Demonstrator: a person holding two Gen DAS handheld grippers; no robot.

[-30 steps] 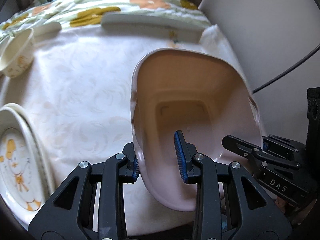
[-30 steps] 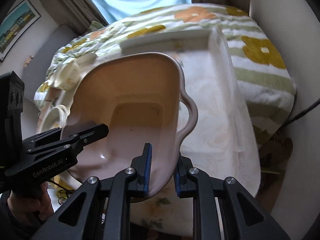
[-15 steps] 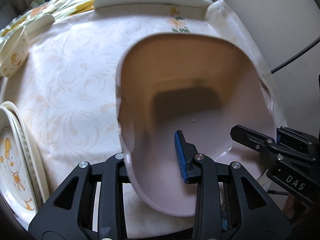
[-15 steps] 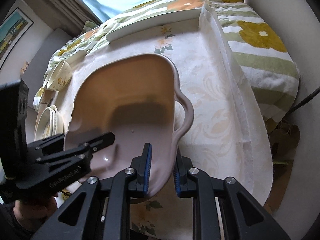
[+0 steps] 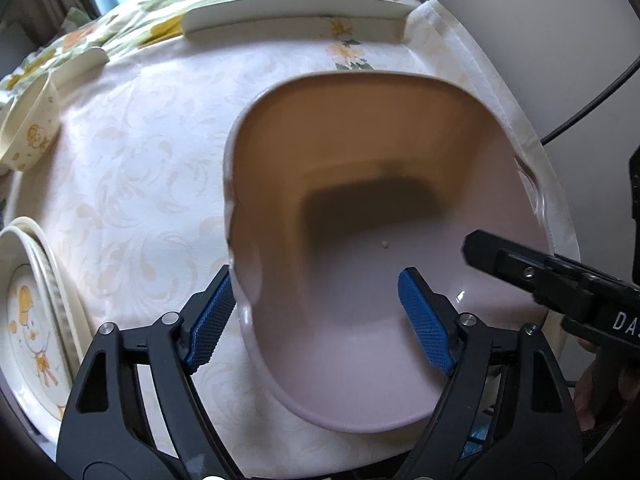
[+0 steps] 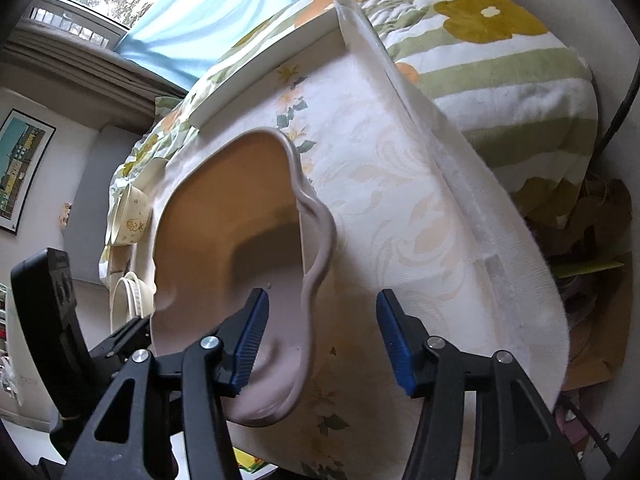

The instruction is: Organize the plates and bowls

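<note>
Left wrist view: both tongs, left [image 5: 320, 316] and right [image 6: 320, 336], gape released around the pink basin [image 5: 360, 200]; plates [image 5: 28, 320] and bowl [image 5: 28, 136] left of them remain unsorted.

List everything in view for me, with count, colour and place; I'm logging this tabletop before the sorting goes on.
Large pale pink plastic basin with side handles: one, pink, resting on the near right part of the table.
Cream embossed tablecloth: one, cream with floral corners, covering the table.
Small cream bowl with a yellow cartoon print: one, cream, far left, tilted on its side.
Cream plates with a yellow cartoon print: a stack, exact count unclear, near left edge.
White flat trays: two, white, along the far edge.
Green and orange floral blanket: one, beyond and right of the table.
Left gripper: open, straddling the basin's left rim.
Right gripper: open, straddling the basin's right handle.
</note>
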